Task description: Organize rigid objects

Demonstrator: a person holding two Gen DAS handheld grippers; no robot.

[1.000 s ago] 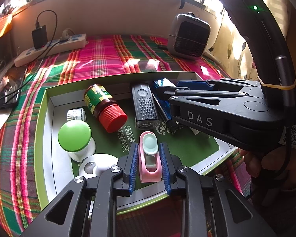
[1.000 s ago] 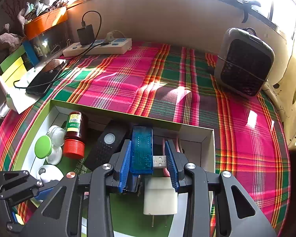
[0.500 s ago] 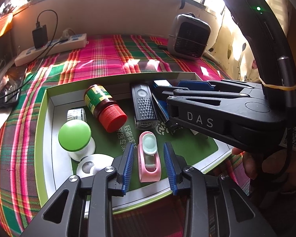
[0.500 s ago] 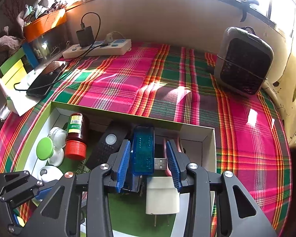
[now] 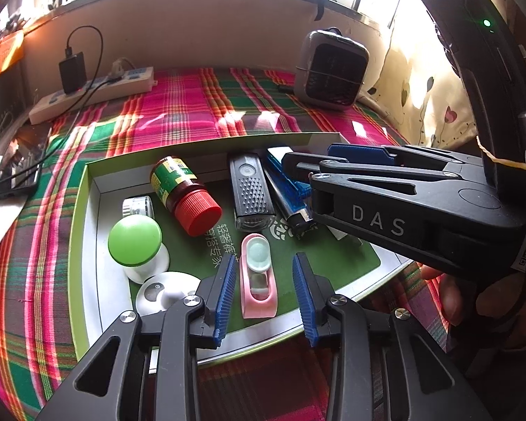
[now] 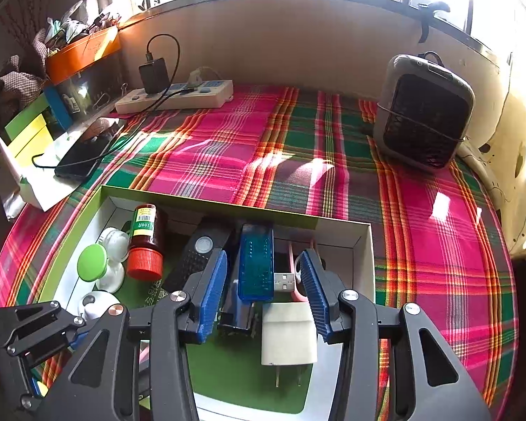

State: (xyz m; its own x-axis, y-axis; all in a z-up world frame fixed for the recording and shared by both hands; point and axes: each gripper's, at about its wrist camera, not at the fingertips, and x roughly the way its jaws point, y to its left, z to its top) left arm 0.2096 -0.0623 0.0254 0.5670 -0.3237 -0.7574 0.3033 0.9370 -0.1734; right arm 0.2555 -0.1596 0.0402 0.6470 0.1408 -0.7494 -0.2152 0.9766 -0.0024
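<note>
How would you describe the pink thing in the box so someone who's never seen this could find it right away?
Find the shallow green-rimmed box on the plaid cloth. At its near edge, between the open left tongs, lies a small pink case flat on the green liner. It is the only pink item there, with a round pale-green disc at its far end, unlike the red-capped bottle and black device behind it.

Your left wrist view looks down close over the box near edge toward the window wall; your right view faces likewise from the box's right, sharing its contents.
</note>
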